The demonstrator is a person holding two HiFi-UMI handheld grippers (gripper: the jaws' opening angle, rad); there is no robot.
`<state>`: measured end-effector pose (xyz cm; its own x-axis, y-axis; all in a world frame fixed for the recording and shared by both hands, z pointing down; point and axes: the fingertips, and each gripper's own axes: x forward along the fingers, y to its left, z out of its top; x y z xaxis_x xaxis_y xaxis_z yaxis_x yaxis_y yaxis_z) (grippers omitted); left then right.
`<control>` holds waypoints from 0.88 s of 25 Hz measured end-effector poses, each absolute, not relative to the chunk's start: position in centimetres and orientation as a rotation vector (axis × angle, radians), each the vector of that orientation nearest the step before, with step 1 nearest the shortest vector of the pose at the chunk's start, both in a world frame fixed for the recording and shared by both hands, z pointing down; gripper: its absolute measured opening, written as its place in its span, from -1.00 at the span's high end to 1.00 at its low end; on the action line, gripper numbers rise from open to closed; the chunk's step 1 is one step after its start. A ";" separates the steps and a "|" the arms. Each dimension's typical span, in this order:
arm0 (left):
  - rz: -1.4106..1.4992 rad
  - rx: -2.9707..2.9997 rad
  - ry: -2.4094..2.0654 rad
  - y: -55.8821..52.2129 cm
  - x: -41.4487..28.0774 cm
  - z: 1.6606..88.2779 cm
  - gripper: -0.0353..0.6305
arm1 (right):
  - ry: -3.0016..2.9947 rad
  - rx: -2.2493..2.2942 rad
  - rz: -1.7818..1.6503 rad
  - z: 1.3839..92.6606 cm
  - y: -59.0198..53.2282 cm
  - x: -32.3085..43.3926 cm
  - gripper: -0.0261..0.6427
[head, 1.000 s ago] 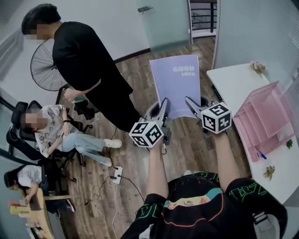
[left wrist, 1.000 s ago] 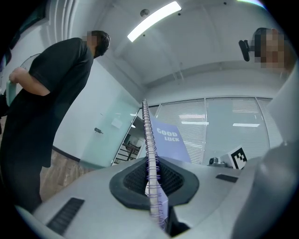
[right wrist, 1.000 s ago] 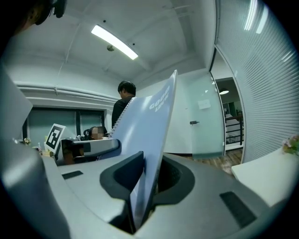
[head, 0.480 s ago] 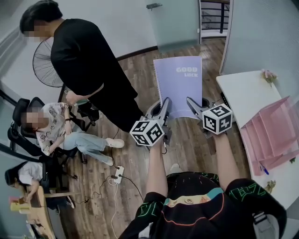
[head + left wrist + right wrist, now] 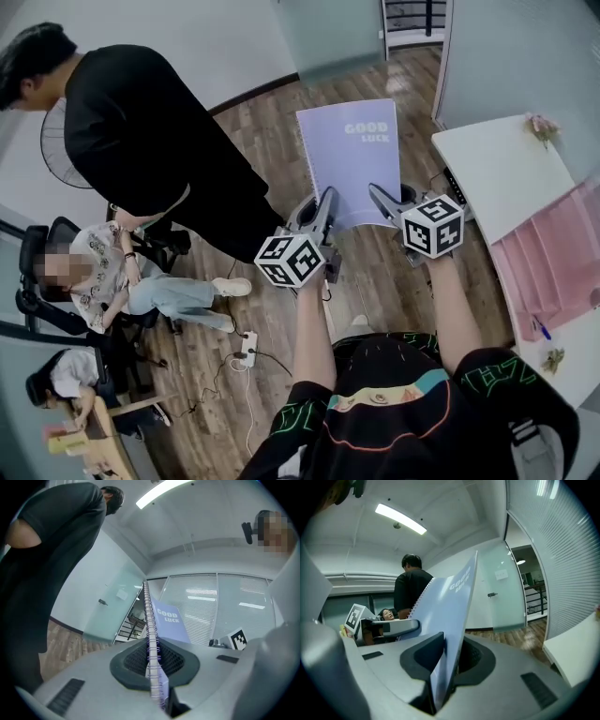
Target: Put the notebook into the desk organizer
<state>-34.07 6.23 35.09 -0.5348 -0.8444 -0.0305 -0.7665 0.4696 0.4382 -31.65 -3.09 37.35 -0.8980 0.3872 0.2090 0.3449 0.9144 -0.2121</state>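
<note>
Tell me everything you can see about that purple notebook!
The notebook is pale purple, with "GOOD LUCK" in white on its cover. A wire spiral binds its left edge. It looks like thin card and paper, and it is closed. It is held up in the air with its cover facing the person. The left gripper is shut on the spiral edge near the bottom, and the right gripper on the plain opposite edge. Nothing else touches it.

Purple notebook (image 5: 352,155) held out over wood floor (image 5: 272,141). L gripper (image 5: 327,200) clamps its lower-left edge, R gripper (image 5: 377,197) its lower-right. Pink desk organizer (image 5: 553,267) on white desk (image 5: 497,173) at right, well apart. Person in black (image 5: 141,131) stands left.
</note>
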 end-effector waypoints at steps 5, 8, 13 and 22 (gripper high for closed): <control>-0.580 1.465 -2.415 3.0 -34.9 37.3 0.81 | -2.805 -0.426 0.308 39.7 -6.1 -31.9 0.70; -0.555 1.505 -2.336 1.2 -35.3 38.3 0.81 | -2.790 -0.332 0.347 40.7 -7.7 -31.7 0.70; -0.518 1.575 -2.202 -2.8 -34.5 40.7 0.81 | -2.765 -0.174 0.417 43.2 -11.2 -29.9 0.70; -0.444 1.659 -1.989 -8.6 -30.7 45.0 0.81 | -2.686 0.087 0.521 47.4 -15.9 -24.7 0.70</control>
